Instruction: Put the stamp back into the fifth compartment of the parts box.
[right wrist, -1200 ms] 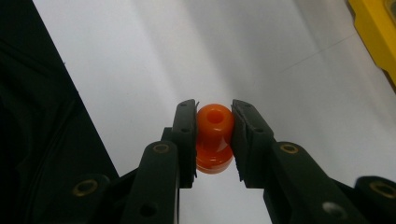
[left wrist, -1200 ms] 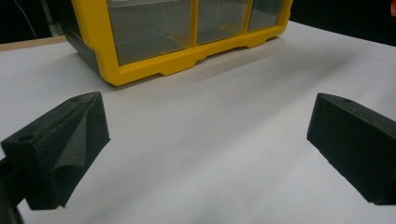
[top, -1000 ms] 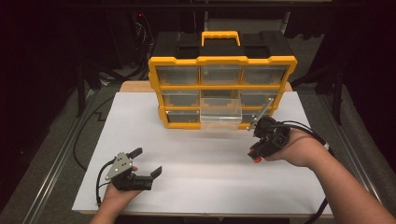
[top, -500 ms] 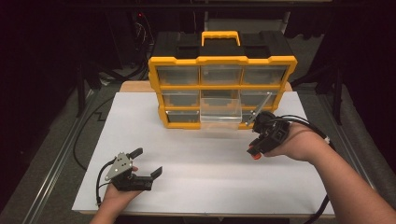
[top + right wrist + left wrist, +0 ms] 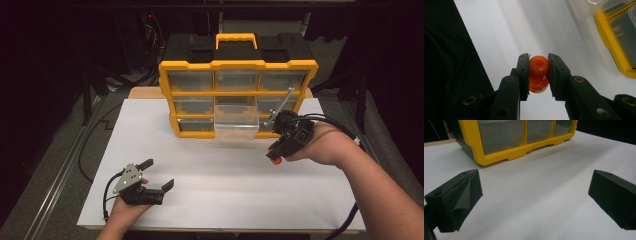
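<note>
Right gripper view: right hand-held gripper (image 5: 538, 75) clamped on orange, perhaps rubber, knob (image 5: 538, 72), raised above table (image 5: 499, 30).

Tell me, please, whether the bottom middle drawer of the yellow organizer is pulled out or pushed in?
Pulled out: the clear drawer juts forward past the yellow organizer front in the high view.

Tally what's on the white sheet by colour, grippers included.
Yellow and black: 1, the drawer organizer
Clear: 1, the pulled-out drawer in its bottom row
Orange: 1, the small knob-shaped piece, clamped in the right gripper
Black: 2, the right gripper and the left gripper, whose jaws are open with nothing between them
Total: 5
</note>
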Action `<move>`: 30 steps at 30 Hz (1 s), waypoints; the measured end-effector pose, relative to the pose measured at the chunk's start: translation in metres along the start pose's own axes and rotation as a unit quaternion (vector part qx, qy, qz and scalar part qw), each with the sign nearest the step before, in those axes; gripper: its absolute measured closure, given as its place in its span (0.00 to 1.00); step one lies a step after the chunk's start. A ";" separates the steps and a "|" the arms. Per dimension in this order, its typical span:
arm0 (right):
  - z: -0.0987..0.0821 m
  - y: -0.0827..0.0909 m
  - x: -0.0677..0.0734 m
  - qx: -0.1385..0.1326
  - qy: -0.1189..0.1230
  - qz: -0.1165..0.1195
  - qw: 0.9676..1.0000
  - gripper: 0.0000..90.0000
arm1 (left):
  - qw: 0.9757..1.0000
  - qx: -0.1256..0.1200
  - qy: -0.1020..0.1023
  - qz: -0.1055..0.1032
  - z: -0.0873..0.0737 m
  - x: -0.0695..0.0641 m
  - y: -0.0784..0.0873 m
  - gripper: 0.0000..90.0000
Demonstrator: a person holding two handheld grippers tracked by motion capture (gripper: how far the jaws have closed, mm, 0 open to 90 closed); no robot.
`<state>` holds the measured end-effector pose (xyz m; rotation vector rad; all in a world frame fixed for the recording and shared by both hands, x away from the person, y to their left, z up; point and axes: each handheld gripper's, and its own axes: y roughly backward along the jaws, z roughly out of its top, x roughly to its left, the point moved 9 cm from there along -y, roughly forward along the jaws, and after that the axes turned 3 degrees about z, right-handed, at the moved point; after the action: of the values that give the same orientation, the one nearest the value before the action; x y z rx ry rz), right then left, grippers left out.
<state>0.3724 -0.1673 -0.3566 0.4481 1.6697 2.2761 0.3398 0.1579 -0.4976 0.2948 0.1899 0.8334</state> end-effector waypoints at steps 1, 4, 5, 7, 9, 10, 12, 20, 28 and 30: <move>0.001 0.002 0.000 0.000 -0.002 0.000 1.000 0.82 | 1.000 0.000 0.000 0.000 0.000 0.000 0.000 0.00; 0.003 0.006 0.000 -0.001 0.000 -0.002 1.000 0.82 | 1.000 0.002 -0.003 -0.002 0.000 0.000 0.000 0.00; 0.003 0.007 0.000 -0.001 0.000 -0.003 1.000 0.82 | 1.000 0.001 -0.002 -0.002 0.000 0.000 0.000 0.00; 0.005 0.010 0.000 -0.003 0.001 -0.004 1.000 0.82 | 1.000 -0.001 -0.001 -0.003 0.000 -0.001 0.000 0.00; 0.006 0.013 -0.001 -0.003 0.001 -0.006 1.000 0.82 | 1.000 0.000 -0.002 -0.003 0.000 -0.001 0.000 0.00; 0.007 0.014 -0.001 -0.007 0.002 -0.004 1.000 0.82 | 1.000 0.000 -0.002 -0.004 0.000 -0.001 0.000 0.00; 0.008 0.017 -0.002 -0.011 -0.001 -0.003 1.000 0.82 | 1.000 0.000 -0.002 -0.005 0.000 -0.001 0.000 0.00; 0.014 0.026 -0.008 -0.015 -0.005 -0.006 1.000 0.82 | 1.000 0.004 -0.005 -0.008 -0.001 -0.002 0.000 0.00; 0.022 0.035 -0.011 -0.017 -0.005 -0.014 1.000 0.82 | 1.000 0.002 -0.003 -0.006 -0.001 -0.001 0.001 0.00; 0.025 0.037 -0.012 -0.022 -0.004 -0.016 1.000 0.82 | 1.000 0.002 -0.005 -0.006 0.000 -0.001 0.002 0.00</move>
<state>0.3921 -0.1616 -0.3151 0.4164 1.6092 2.2806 0.3374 0.1582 -0.4973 0.3017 0.1840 0.8195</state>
